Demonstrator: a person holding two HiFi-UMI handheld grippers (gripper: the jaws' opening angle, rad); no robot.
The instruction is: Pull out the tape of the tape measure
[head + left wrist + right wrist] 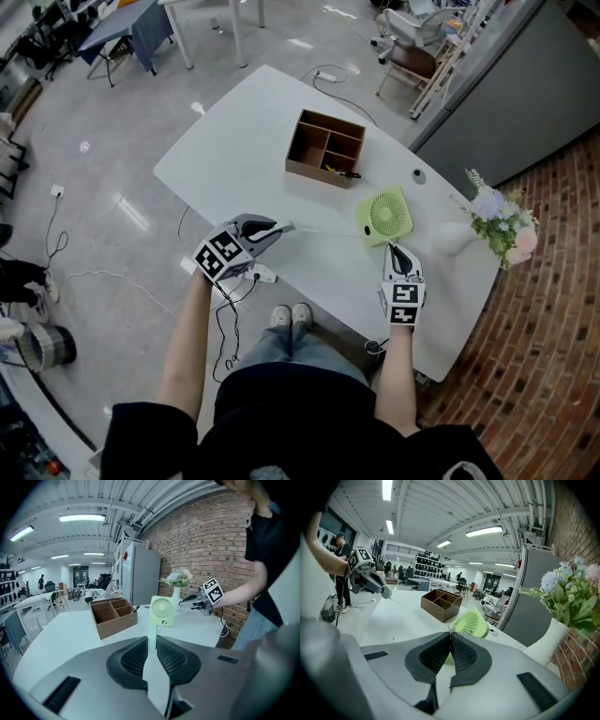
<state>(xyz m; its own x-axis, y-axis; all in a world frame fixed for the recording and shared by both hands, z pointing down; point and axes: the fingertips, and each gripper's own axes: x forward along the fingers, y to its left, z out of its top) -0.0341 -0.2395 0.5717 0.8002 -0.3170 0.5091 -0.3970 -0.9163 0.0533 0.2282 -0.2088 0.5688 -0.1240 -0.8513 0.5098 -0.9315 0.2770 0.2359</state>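
Note:
A pale green tape measure case (386,591) sits between the jaws of my left gripper (279,228), which is shut on it above the white table's (225,159) near left edge. In the left gripper view the case (155,677) fills the gap between the black pads. A thin tape (328,232) stretches rightwards from the case to my right gripper (397,248). That gripper is shut on the tape's end beside the green fan (383,215). Its pads (461,656) meet with only the thin tape tip at their front.
A wooden organiser (324,148) with compartments stands at the table's middle. A white vase of flowers (497,220) is at the right end. A cable and plug (328,75) lie at the far end. A power strip (262,274) lies on the floor below the left gripper.

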